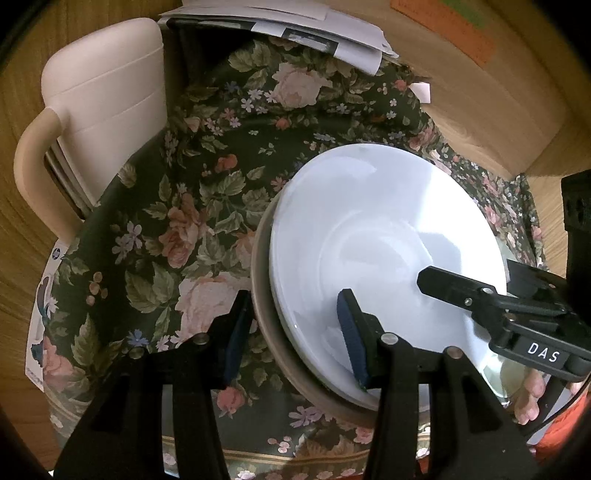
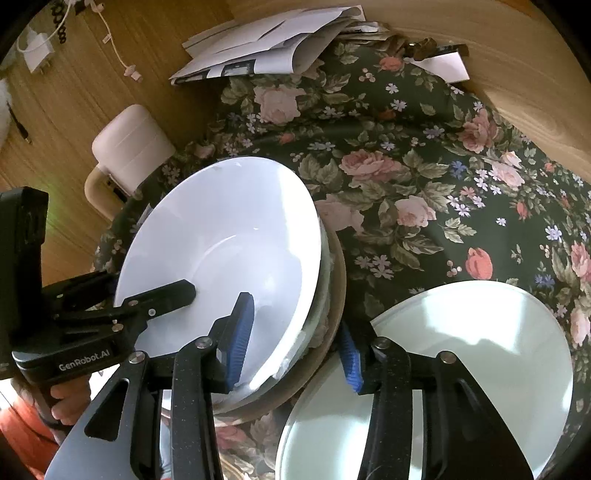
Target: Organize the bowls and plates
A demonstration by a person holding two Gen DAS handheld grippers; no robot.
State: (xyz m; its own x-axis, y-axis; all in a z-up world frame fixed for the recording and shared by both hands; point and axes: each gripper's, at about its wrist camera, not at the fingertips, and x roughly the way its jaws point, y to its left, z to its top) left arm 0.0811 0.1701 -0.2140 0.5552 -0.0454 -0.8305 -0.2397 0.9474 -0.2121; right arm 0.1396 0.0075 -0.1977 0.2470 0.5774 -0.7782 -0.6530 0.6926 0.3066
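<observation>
A white plate (image 1: 369,229) lies on top of a stack, over a brown plate (image 1: 266,314), on the floral tablecloth. My left gripper (image 1: 291,336) is open, its jaws astride the stack's left rim, one finger over the white plate. My right gripper (image 2: 299,339) is open astride the stack's right rim, one finger (image 2: 242,332) over the white plate (image 2: 221,251) and the other beyond the brown plate (image 2: 332,295). The right gripper also shows in the left wrist view (image 1: 443,284). A pale green plate (image 2: 461,362) lies to the right of the stack.
A cream chair (image 1: 99,122) stands at the table's far left edge. Papers (image 1: 314,26) lie at the far edge of the floral tablecloth (image 1: 177,221). A wooden wall panel (image 1: 498,92) rises at the right. A charger and cable (image 2: 40,55) lie on the wooden floor.
</observation>
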